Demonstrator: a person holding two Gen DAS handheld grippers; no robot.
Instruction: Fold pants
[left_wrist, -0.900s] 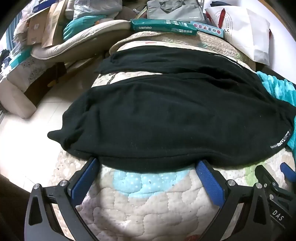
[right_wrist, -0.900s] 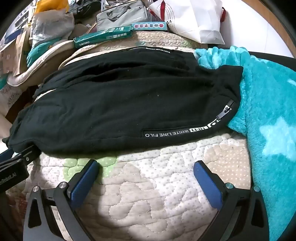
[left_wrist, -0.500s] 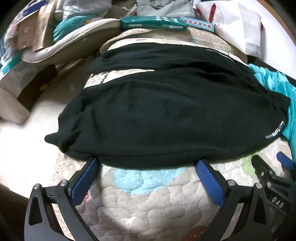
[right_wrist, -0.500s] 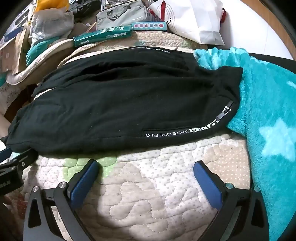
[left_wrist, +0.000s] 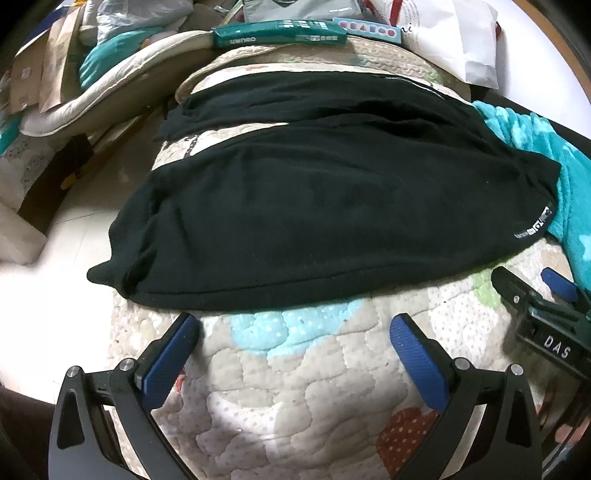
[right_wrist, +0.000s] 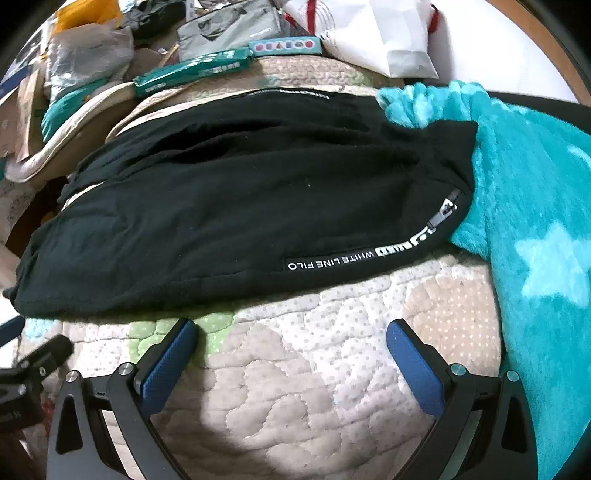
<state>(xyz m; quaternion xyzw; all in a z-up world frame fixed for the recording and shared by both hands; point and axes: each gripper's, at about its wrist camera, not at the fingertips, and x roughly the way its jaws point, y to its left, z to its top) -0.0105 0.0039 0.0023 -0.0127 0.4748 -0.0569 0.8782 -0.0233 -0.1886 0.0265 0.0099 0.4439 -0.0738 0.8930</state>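
Black pants (left_wrist: 332, 206) lie spread flat across a quilted bed cover (left_wrist: 295, 387), both legs running toward the bed's left edge, where the cuff ends (left_wrist: 110, 273) overhang the edge above the pale floor (left_wrist: 55, 295). The two legs lie slightly apart near the cuffs, with a strip of quilt showing between them. The waist end lies toward the right, its corner resting on a teal star-patterned fleece blanket (right_wrist: 535, 240) that covers the bed's right side. A white printed strip reading "WHITE LINE FILO" (right_wrist: 328, 261) runs along the near leg seam, ending at a zip pocket (right_wrist: 445, 212).

Left gripper (left_wrist: 293, 334): blue-padded fingers (left_wrist: 170, 358) spread wide apart, holding nothing, tips just short of the pants' near hem over the quilt. Right gripper (right_wrist: 291, 334): fingers (right_wrist: 413, 365) likewise wide apart and empty, tips near the hem below the printed strip, not touching the fabric. In the left wrist view the right gripper (left_wrist: 543, 306) appears at the right margin, beside the waist corner.

Along the bed's far edge lie a long green box (left_wrist: 280, 33), a flat box printed with coloured shapes (right_wrist: 284, 46), a grey bag (right_wrist: 229, 31) and a white paper bag (right_wrist: 384, 33). Folded bedding and cardboard are stacked beyond the far left corner.
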